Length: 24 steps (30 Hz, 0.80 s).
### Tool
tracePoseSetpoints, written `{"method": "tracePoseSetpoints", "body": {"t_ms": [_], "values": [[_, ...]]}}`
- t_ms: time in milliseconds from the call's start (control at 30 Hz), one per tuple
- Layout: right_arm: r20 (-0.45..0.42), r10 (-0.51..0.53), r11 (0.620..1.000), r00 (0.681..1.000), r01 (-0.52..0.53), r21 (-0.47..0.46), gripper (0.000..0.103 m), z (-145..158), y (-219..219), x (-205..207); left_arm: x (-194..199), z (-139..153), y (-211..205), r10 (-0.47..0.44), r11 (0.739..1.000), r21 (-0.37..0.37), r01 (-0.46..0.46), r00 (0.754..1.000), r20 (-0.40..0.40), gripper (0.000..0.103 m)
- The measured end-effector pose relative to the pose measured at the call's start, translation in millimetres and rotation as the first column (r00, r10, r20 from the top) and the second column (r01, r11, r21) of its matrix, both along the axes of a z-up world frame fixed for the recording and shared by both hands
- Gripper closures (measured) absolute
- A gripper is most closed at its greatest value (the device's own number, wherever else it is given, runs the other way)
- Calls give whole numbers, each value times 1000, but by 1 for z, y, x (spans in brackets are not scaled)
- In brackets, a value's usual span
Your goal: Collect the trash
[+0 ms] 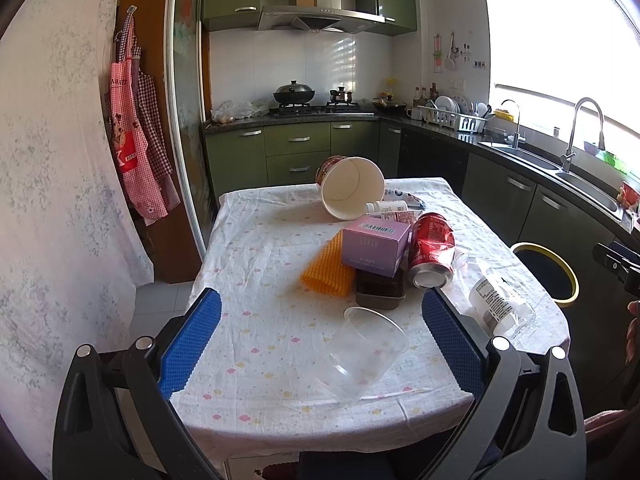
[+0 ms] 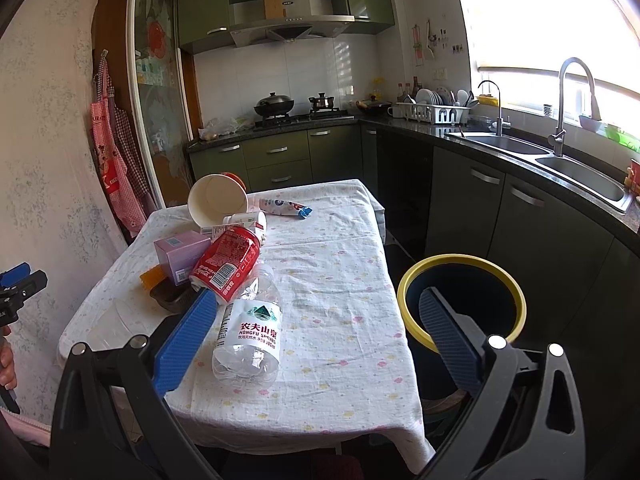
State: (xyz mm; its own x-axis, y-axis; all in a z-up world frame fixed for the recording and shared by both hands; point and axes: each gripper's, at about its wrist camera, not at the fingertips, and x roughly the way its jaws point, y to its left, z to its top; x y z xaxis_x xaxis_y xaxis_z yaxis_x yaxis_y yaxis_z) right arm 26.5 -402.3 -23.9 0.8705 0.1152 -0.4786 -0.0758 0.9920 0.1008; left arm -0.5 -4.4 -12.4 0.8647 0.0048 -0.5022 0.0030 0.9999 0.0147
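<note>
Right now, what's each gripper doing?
Left gripper: open, holding nothing, above the clear cup.
Right gripper: open, empty, by the water bottle.

Each gripper — the left gripper (image 1: 320, 336) and the right gripper (image 2: 316, 336) — has a black plastic frame with triangular cut-outs, round silver screws at the joints, and two fingers faced with blue, finely ridged pads (image 1: 188, 344). A pink sleeve (image 2: 24, 426) shows at the edge.

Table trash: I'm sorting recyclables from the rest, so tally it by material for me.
Plastic: 5: clear cup, water bottle, white bottle, tube, dark tray
Metal: 1: red can
Paper or card: 2: paper bowl, purple box
Unclear: 1: orange mesh piece
Total: 9
</note>
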Motion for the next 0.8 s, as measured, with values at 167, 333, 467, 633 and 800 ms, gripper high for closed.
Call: {"method": "tracePoseSetpoints", "body": {"t_ms": [167, 333, 467, 633, 800], "values": [[-4, 0, 1000, 1000, 0, 2, 6, -9, 2, 4, 2, 1, -1, 1, 1000, 1, -1, 1000, -4, 4], [-4, -1, 1000, 1000, 1, 3, 6, -10, 2, 5, 2, 2, -1, -1, 1000, 1, 1, 1000, -3, 4], [-8, -1, 1000, 1000, 1, 3, 6, -11, 2, 5, 1, -1, 1, -1, 1000, 2, 1, 1000, -4, 4], [-11, -1, 1000, 1000, 1, 5, 6, -12, 2, 6, 3, 0, 1, 1, 1000, 1, -1, 1000, -8, 4], [-13, 0, 1000, 1000, 0, 4, 6, -14, 3, 6, 4, -2, 2, 2, 1000, 3, -2, 1000, -11, 4]]}}
